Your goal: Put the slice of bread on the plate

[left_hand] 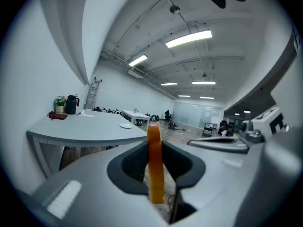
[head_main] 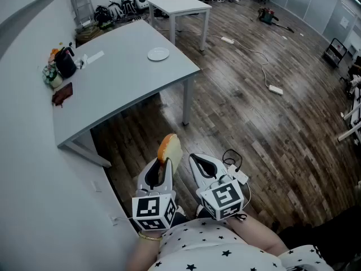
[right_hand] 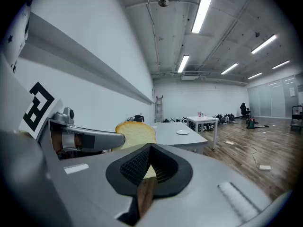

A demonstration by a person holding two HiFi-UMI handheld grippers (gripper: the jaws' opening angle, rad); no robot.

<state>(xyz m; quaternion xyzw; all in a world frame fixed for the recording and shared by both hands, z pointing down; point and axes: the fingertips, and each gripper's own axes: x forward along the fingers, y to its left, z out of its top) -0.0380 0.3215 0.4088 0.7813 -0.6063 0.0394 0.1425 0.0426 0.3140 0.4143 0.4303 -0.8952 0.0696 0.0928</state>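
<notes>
A slice of bread (head_main: 170,147) with an orange-brown crust stands on edge between the jaws of my left gripper (head_main: 164,164), which is shut on it. In the left gripper view the crust edge of the bread (left_hand: 155,164) fills the gap between the black pads. My right gripper (head_main: 198,161) hangs just right of it, jaws together with nothing in them; its view shows the bread (right_hand: 136,133) side-on to the left. The small white plate (head_main: 158,53) lies near the far right corner of the grey table (head_main: 124,81), well ahead of both grippers, also seen as the plate (left_hand: 125,125) and the plate (right_hand: 182,132).
A black jug (head_main: 65,62), a small plant and a dark red cloth (head_main: 62,94) sit along the table's left side by the wall. A white side table (head_main: 179,5) stands beyond. Cables and power strips (head_main: 275,89) lie on the wood floor to the right.
</notes>
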